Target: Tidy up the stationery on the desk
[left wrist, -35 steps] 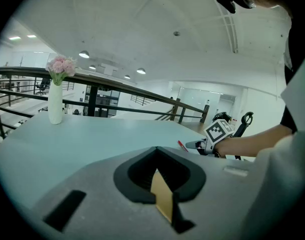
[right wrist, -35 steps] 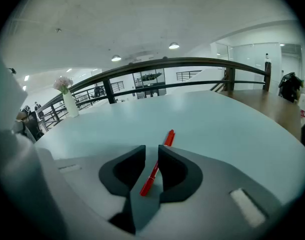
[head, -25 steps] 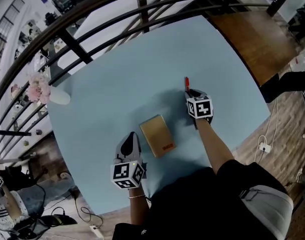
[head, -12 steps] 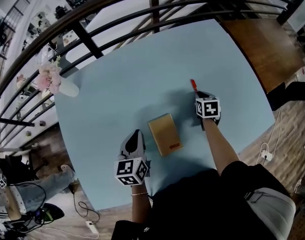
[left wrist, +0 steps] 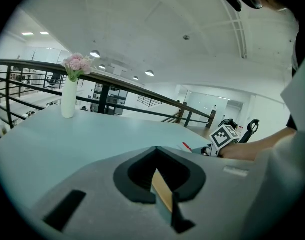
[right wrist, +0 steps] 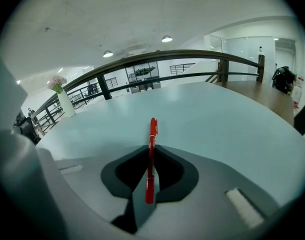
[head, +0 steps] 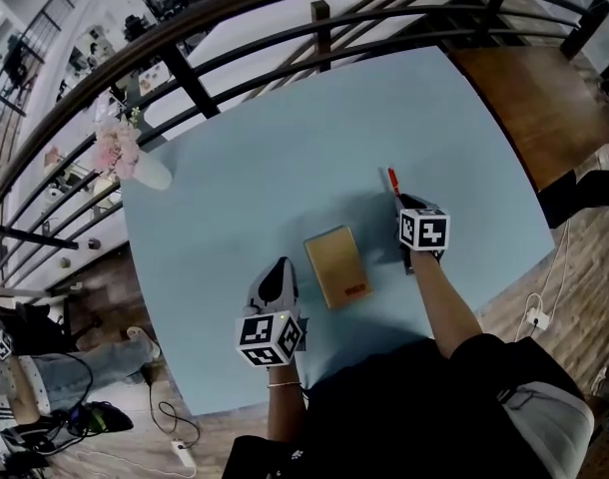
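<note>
Between the jaws of the right claw point(right wrist: 151, 153) stood the red pen point(right wrist: 152, 131). It ran straight out along the jaw line, and its capped end reached past the tips over the desk point(right wrist: 217, 119). The jaws had just been closing and were pinched on the pen's barrel, set narrow with no gap showing on either side of it.

The step in hand looked to be carrying the pen off to its place. To do that well the pinch needed to be firm. The claw gripped only the rear part, so the long front end could swing or slip, and a slow, level carry would guard against pivoting. The pen would best go toward the claw's left, to the brown notebook point(head: 336, 265), which lay flat on the desk near the claw on that side. It should be set down beside or on the notebook, not dropped.

Further left, past the notebook, the left claw point(head: 279, 270) hung over the desk with its jaws pressed together and nothing held. Far ahead and to the left, at the desk's edge, stood a vase of pink flowers point(head: 145, 171).
</note>
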Tool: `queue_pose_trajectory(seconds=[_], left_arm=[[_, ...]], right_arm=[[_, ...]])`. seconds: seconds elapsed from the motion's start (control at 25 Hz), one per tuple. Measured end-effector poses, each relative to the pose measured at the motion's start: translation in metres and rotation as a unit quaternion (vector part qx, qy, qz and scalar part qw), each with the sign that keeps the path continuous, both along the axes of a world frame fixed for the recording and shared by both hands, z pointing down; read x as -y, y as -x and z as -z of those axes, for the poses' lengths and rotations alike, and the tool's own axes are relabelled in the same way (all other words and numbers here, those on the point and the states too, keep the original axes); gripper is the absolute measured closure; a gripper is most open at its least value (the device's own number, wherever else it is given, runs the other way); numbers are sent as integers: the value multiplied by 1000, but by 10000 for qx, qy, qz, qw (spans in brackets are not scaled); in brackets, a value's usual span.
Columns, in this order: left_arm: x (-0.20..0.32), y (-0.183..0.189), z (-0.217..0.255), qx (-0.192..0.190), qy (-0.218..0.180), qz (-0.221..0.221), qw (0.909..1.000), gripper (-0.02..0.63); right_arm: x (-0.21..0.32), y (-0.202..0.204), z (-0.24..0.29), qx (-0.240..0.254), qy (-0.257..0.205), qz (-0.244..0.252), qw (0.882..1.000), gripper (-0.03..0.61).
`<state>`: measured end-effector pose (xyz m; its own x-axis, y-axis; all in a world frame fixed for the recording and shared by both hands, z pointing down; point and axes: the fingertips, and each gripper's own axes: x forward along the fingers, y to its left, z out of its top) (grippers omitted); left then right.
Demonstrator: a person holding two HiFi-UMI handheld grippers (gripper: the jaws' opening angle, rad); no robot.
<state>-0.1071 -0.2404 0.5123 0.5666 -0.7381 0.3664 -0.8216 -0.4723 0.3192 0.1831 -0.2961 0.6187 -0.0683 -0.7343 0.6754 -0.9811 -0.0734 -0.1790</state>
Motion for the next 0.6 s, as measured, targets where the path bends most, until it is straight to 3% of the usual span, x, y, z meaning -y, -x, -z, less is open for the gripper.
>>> queue_pose_trajectory(seconds=[0.28, 0.6], left_arm=[[-11, -4, 5, -7, -47, -63, 10000, 617], [-18, -4, 5, -32, -76, -107, 9999, 617]], right_arm=[[-22, 7, 8, 72, -127, 29, 9999, 526], [-48, 13, 12, 552, -267, -295, 9977, 526]])
